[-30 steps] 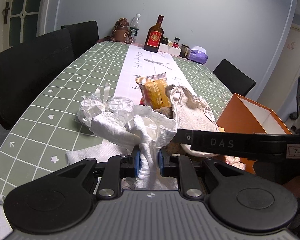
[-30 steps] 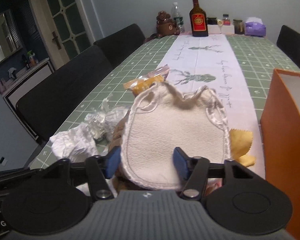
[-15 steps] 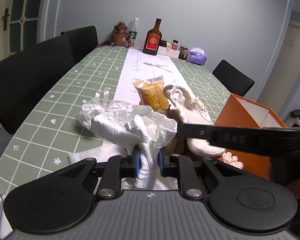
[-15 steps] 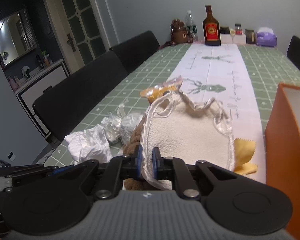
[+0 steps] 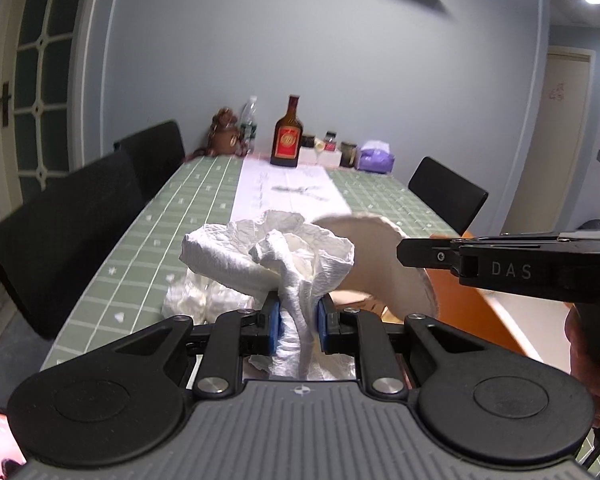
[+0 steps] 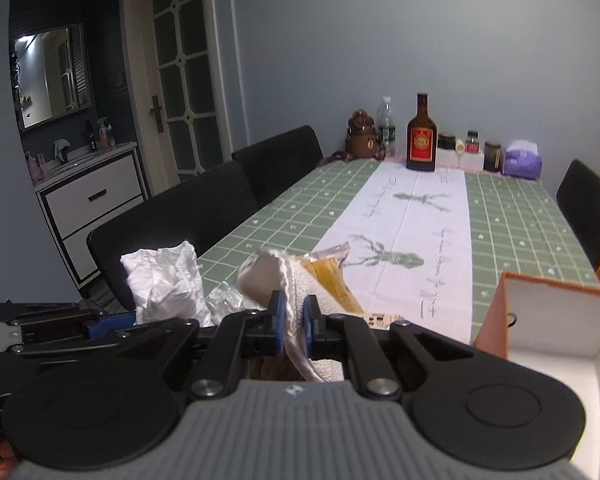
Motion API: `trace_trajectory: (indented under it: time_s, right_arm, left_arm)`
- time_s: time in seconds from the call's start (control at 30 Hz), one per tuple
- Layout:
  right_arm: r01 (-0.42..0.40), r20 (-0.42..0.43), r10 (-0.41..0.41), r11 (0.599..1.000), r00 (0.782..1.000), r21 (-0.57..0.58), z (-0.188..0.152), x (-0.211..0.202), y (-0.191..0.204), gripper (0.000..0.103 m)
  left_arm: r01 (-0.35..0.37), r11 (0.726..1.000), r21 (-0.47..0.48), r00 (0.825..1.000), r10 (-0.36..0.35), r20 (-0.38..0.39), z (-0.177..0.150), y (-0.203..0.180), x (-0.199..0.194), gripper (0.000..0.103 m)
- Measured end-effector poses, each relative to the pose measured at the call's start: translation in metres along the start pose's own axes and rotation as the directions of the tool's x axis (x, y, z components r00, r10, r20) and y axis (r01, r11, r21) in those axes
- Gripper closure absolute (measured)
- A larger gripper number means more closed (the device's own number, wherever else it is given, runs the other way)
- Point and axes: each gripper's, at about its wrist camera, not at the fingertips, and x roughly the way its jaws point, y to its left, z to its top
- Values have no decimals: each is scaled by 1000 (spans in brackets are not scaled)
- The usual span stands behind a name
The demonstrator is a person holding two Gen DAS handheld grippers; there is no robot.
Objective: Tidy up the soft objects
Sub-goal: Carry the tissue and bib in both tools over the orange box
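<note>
Left gripper [image 5: 298, 320]: clenched on a crumpled white paper towel [image 5: 268, 256]; both blue pads pressed the twisted stem of the towel, and its bulk stood clear above the table [image 5: 148, 240].
Right gripper [image 6: 292, 322]: clenched on the corded edge of a cream cloth bag [image 6: 260, 276]; the bag hung from the pads, off the tabletop.
Readable writing: "DAS" in pale letters on the side of the right gripper, read in the left wrist view. The red label on the brown bottle [image 6: 421, 140] was too small to read. Script along the white runner [image 6: 412, 232] was not legible.
Other soft items: more crumpled white paper [image 5: 204, 296] lay on the table below the held towel; a yellow snack packet [image 6: 328, 276] lay just behind the bag.
Box: an orange box [image 6: 496, 312] with a white inside stood open-topped at the right, its near corner beside the right gripper.
Edges: black chairs [image 6: 172, 216] lined the left table edge; 1 chair [image 5: 446, 192] stood at the far right edge.
Open room: the middle stretch of runner and green grid cloth lay bare up to the bottle, a brown bear toy [image 6: 362, 136], jars and a purple tissue pack [image 6: 522, 158] at the far end.
</note>
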Motion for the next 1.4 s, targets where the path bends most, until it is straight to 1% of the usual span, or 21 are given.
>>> trace_trajectory:
  time_s: [0.1, 0.23, 0.47, 0.57, 0.73, 0.87, 1.0, 1.03, 1.1, 1.17, 1.27, 1.4]
  right_arm:
    - [18, 35, -18, 999, 999, -26, 4, -17, 2, 96]
    - [63, 80, -58, 996, 995, -59, 8, -40, 1, 96]
    - [161, 132, -149, 983, 980, -89, 12, -75, -12, 96]
    - [209, 147, -195, 974, 970, -89, 11, -89, -24, 96]
    - [293, 153, -278, 952, 948, -84, 10, -112, -49, 96]
    - [345, 128, -336, 937, 933, -61, 6, -123, -76, 96]
    - [381, 85, -379, 924, 922, -17, -5, -131, -106, 96]
    - [383, 67, -382, 924, 922, -3, -9, -132, -114, 96]
    - [384, 19, -384, 923, 923, 21, -20, -131, -129, 96]
    - [382, -34, -381, 923, 924, 39, -31, -127, -144, 96]
    - [357, -124, -345, 930, 930, 87, -47, -117, -166, 96]
    - [324, -221, -289, 935, 931, 142, -62, -103, -187, 96]
  left_arm:
    - [12, 1000, 26, 1000, -12, 24, 5, -11, -9, 83]
    - [23, 998, 62, 998, -26, 52, 12, -28, -16, 83]
    - [82, 991, 103, 994, -88, 61, 22, -58, -18, 83]
    - [134, 984, 116, 989, -141, 50, 26, -74, -16, 83]
    - [228, 964, 135, 973, -230, -3, 33, -105, -2, 83]
    - [311, 941, 132, 950, -307, -55, 36, -133, 15, 83]
    - [349, 923, 163, 936, -333, -118, 30, -168, 37, 83]
    - [360, 919, 163, 930, -338, -146, 27, -176, 45, 83]
    - [385, 909, 159, 911, -348, -222, 21, -188, 66, 83]
    - [406, 898, 169, 889, -344, -303, 12, -199, 84, 83]
    - [423, 886, 187, 856, -324, -402, 0, -212, 108, 83]
    - [417, 885, 207, 834, -283, -473, -5, -221, 128, 83]
